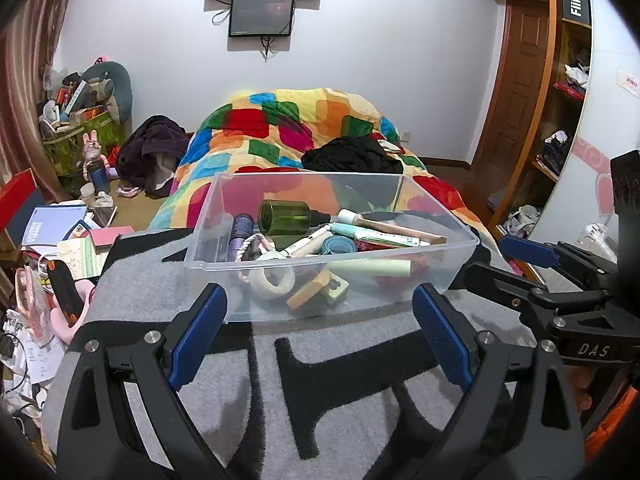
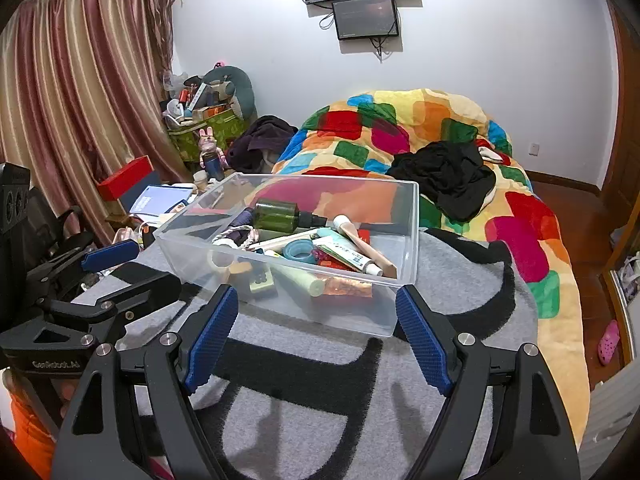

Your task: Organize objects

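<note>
Your left wrist view shows the wardrobe shelves (image 1: 560,128); your right wrist view shows the curtain (image 2: 80,92) and a pink clog (image 2: 609,342) on the floor. Clear plastic bin (image 1: 460,256) sits on the grey-and-black blanket (image 1: 360,400), toward its far edge by the patchwork quilt (image 1: 288,128). Inside: green bottle (image 1: 286,218), tape roll (image 1: 272,278), tubes, pens, jumbled. Your left gripper (image 1: 320,336) and right gripper (image 2: 316,336) are both wide open, holding nothing, just short of the bin's near wall.
</note>
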The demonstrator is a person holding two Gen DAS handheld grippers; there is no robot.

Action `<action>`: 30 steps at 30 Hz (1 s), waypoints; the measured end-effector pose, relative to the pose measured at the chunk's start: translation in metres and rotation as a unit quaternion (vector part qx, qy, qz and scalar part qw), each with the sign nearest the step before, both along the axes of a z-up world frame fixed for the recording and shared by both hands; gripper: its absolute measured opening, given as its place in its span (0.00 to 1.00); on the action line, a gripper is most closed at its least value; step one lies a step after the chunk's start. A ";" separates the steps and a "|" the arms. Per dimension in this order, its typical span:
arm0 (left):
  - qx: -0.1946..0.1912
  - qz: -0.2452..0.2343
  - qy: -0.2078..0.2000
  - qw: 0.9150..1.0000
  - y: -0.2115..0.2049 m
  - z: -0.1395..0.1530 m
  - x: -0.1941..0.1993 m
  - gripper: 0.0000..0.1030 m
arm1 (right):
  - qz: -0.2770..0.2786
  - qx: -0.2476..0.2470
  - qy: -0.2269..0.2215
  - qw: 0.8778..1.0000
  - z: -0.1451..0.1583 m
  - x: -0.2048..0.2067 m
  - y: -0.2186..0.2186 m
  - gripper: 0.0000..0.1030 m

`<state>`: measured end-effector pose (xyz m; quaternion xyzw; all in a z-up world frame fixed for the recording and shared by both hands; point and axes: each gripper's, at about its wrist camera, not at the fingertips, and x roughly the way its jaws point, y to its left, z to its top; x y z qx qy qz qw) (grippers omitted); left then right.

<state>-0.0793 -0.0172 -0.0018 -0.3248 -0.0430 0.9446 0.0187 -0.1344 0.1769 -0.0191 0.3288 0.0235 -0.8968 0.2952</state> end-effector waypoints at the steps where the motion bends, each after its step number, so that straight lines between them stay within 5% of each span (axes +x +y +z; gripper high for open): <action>1: 0.000 0.000 0.000 1.000 0.000 0.000 0.000 0.92 | -0.001 0.000 0.000 1.000 0.000 0.000 0.000 0.77; 30: 0.027 -0.014 -0.018 0.999 0.002 -0.003 -0.002 0.92 | 0.003 0.002 -0.003 1.000 0.000 0.001 -0.001 0.79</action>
